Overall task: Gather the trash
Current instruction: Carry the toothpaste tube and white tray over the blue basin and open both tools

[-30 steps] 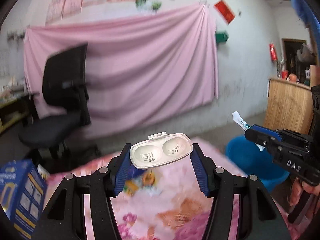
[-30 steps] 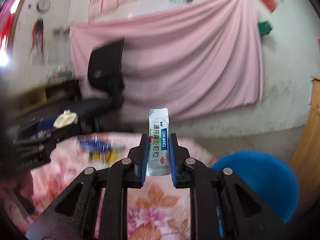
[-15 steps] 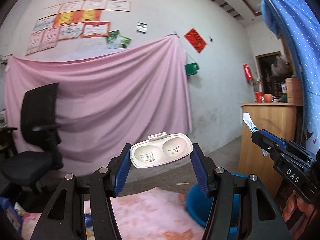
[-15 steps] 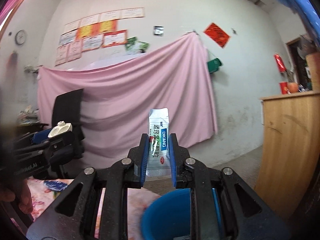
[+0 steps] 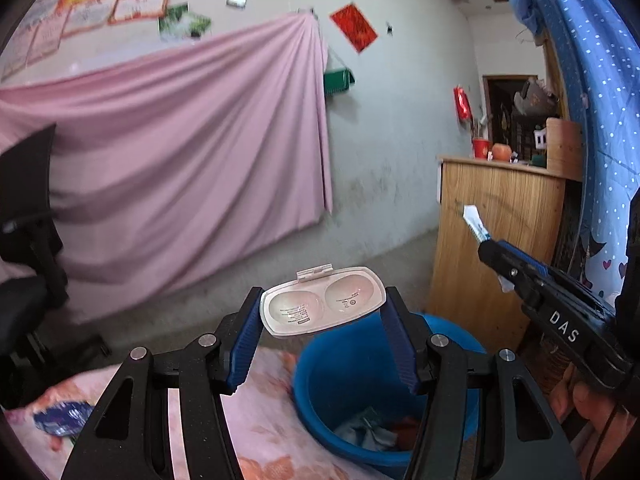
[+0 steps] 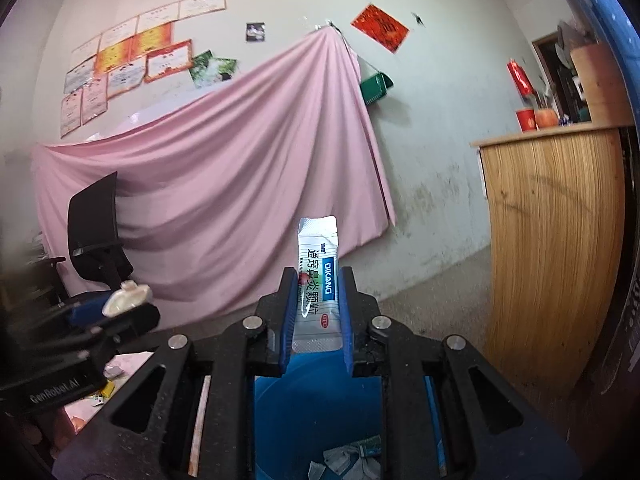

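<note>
My left gripper point(image 5: 323, 334) is shut on a white two-well plastic blister tray point(image 5: 323, 305), held flat just above the near rim of a blue bucket point(image 5: 344, 364). My right gripper point(image 6: 316, 312) is shut on a white and blue medicine sachet point(image 6: 318, 276) standing upright between the pads, directly over the same blue bucket point(image 6: 316, 408). The bucket holds several crumpled wrappers point(image 5: 370, 432). In the left wrist view the right gripper point(image 5: 490, 248) shows at the right with the sachet tip point(image 5: 474, 220) sticking out. In the right wrist view the left gripper point(image 6: 120, 308) shows at the left.
A floral pink cloth point(image 5: 264, 420) covers the surface left of the bucket, with a blue packet point(image 5: 64, 416) on it. A wooden cabinet point(image 6: 556, 240) stands right of the bucket. A black office chair point(image 6: 96, 236) sits before a pink wall drape point(image 5: 180, 152).
Both grippers have swung right from over the pink cloth to above the blue bucket, still holding the blister tray and the sachet. The view tilted up, then back down.
</note>
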Motion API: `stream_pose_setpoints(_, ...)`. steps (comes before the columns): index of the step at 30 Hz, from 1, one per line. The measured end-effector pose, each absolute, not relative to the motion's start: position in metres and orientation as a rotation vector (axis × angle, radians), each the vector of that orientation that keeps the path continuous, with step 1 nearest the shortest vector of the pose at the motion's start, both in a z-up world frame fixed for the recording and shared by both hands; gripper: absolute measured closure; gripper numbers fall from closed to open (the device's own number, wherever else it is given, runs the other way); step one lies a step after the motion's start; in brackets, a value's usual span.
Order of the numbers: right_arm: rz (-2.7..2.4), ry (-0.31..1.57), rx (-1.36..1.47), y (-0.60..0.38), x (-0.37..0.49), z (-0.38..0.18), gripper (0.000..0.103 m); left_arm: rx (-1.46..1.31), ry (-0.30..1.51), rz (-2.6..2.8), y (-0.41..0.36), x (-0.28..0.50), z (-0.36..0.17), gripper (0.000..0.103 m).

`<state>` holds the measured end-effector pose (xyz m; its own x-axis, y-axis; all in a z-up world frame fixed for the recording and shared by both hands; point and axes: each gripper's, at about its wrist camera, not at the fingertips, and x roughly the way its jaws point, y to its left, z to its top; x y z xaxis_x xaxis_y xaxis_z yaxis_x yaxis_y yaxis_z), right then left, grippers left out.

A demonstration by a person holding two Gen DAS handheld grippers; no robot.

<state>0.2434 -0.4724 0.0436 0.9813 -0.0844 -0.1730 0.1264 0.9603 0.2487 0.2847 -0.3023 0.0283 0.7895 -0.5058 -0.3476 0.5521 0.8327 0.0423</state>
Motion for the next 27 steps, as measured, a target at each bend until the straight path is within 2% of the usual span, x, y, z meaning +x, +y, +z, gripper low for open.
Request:
stream_pose_setpoints(12, -0.149, 0.326, 0.316, -0.487, 0.263, 0.021, 0.059, 0.034, 0.591, -0.591, -0.312, 0.322, 0.02, 0.051)
stream_pose_setpoints(27, -0.117, 0.459, 0.332, -0.489, 0.281, 0.001, 0.057, 0.015, 0.742, -0.588, -0.316, 0.338, 0.008, 0.05)
